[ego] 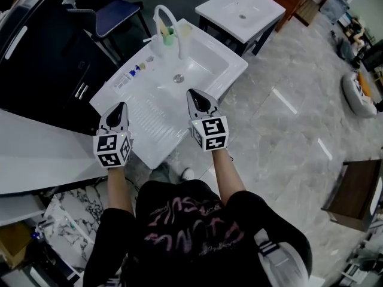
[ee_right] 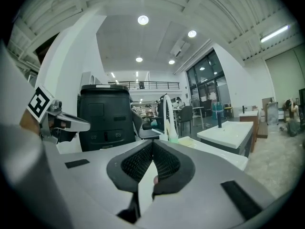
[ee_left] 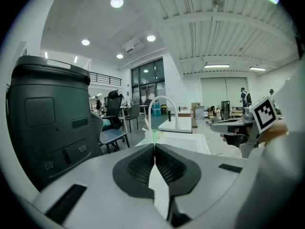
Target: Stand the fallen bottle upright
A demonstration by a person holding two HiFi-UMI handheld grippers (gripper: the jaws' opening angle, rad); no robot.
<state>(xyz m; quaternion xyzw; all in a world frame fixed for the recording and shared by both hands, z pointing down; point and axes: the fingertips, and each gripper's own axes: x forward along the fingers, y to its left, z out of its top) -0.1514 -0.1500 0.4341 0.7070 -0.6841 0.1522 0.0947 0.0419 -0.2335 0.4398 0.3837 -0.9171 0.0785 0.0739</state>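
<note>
A clear bottle (ego: 128,76) with a blue cap lies on its side on the left rim of the white sink (ego: 203,61). My left gripper (ego: 121,106) is shut and empty over the sink's near left corner, a short way in front of the bottle. My right gripper (ego: 192,92) is also shut and empty, above the sink's near right part. In the left gripper view the left gripper (ee_left: 154,146) points toward the white faucet (ee_left: 159,101), and the bottle is hidden. The right gripper (ee_right: 152,143) shows its pads closed together in its own view.
A green cup (ego: 168,38) and clear cups stand by the faucet (ego: 165,14) at the sink's far end. A large black machine (ego: 48,58) and a chair (ego: 116,14) stand to the left. A second sink (ego: 242,11) lies beyond, and a brown cabinet (ego: 356,196) is at the right.
</note>
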